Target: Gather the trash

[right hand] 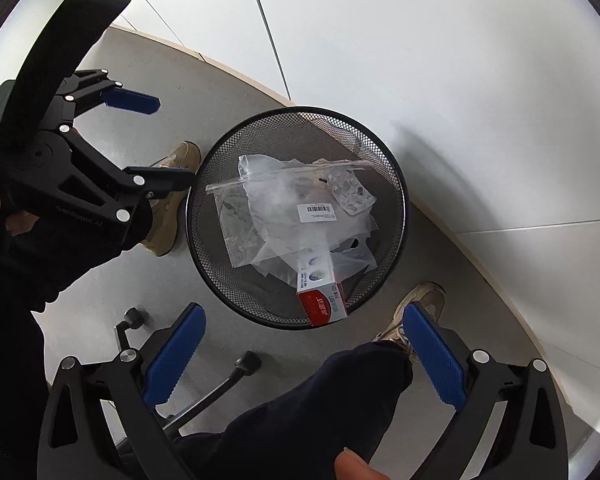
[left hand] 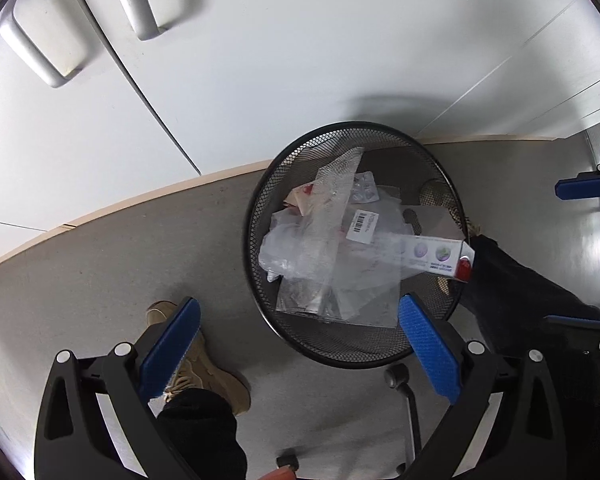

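Both the left tool (left hand: 300,344) and right tool (right hand: 304,354) hang wide open and empty above the mesh wastebasket (right hand: 204,248) on the floor. Inside lie limp, slippery plastic bags (right hand: 276,208), a light blister pack (right hand: 352,194), and a stiff carton (right hand: 322,300) leaning on the rim, best pinched across its flat sides. Shoes and chair legs crowd the basket.

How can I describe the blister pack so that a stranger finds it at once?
Look into the black mesh bin on the grey floor. Among clear plastic bags, the blister pack lies on top near the wall side. It alone is a silvery foil sheet with round bubbles.
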A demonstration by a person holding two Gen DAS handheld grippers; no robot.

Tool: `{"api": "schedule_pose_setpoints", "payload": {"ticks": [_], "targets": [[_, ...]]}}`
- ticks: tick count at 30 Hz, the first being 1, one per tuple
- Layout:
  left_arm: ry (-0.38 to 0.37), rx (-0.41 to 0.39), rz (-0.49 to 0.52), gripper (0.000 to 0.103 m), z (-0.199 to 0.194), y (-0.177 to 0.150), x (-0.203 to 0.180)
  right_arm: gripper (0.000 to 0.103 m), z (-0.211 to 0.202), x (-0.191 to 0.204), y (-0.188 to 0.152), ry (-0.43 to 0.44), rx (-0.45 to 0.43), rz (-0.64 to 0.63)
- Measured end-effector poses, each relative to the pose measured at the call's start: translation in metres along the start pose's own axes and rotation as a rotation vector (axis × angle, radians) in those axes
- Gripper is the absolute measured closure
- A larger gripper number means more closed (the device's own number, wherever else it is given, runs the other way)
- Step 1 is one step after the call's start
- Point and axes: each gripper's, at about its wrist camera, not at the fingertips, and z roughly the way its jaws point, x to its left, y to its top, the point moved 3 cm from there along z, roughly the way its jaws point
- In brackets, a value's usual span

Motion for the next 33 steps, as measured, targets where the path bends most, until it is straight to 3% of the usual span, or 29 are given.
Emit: {"api": "schedule_pose_setpoints", "payload": {"ticks": [6, 20, 33], "targets": [[-0.025, -0.008, -0.006, 0.004, -0.002, 0.002, 0.0, 0.003, -0.003, 0.001, -0.003, 0.011, -0.007, 0.006], [0.03, 0.012, 0.017, 0.004, 0.003, 0.002, -0.002, 0.003, -0.006, 0.001, -0.008, -0.017, -0.016, 0.0], [0.006, -0.012, 0.045, 0.004, -0.003, 0.006, -0.013, 0.003, -0.01, 0.008, -0.014, -0.017, -0.015, -0.022]]}}
